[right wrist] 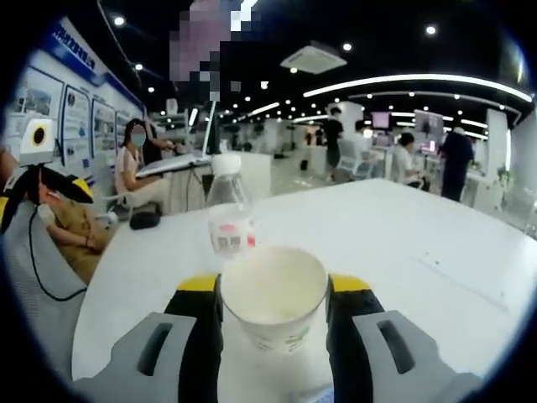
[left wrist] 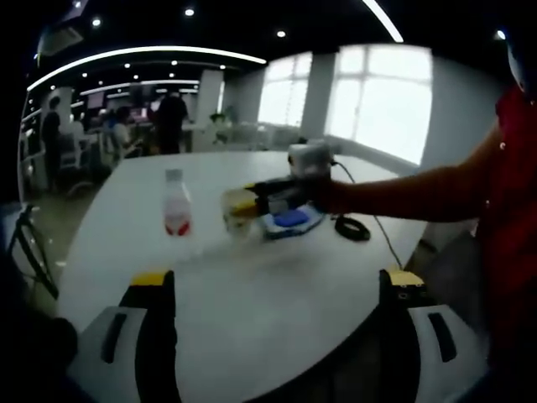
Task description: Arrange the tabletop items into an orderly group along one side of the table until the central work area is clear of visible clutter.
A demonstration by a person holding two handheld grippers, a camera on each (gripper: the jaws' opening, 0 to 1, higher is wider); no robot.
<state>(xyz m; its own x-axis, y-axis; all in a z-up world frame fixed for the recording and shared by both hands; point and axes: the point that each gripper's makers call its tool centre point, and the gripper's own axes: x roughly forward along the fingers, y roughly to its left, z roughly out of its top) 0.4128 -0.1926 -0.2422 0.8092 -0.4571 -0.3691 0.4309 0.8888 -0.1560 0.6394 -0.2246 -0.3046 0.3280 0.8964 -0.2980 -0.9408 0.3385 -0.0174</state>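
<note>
The right gripper [right wrist: 273, 315] is clamped on a paper cup [right wrist: 273, 295], with a water bottle [right wrist: 228, 210] just beyond its jaws. The cup looks light and crushable, so squeeze gently at mid-wall. The left gripper [left wrist: 277, 290] hangs spread apart over the white table [left wrist: 252, 311].

The tabletop [right wrist: 436, 243] looks smooth, matt white; the cup [right wrist: 273, 294] papery; the bottle [left wrist: 175, 204] clear plastic.

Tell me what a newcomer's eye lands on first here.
In the right gripper view, a cream paper cup sits clamped between the right gripper's yellow-tipped jaws, a clear plastic bottle with a pink label standing just beyond it. In the left gripper view, the left gripper hangs open above the white table.
</note>
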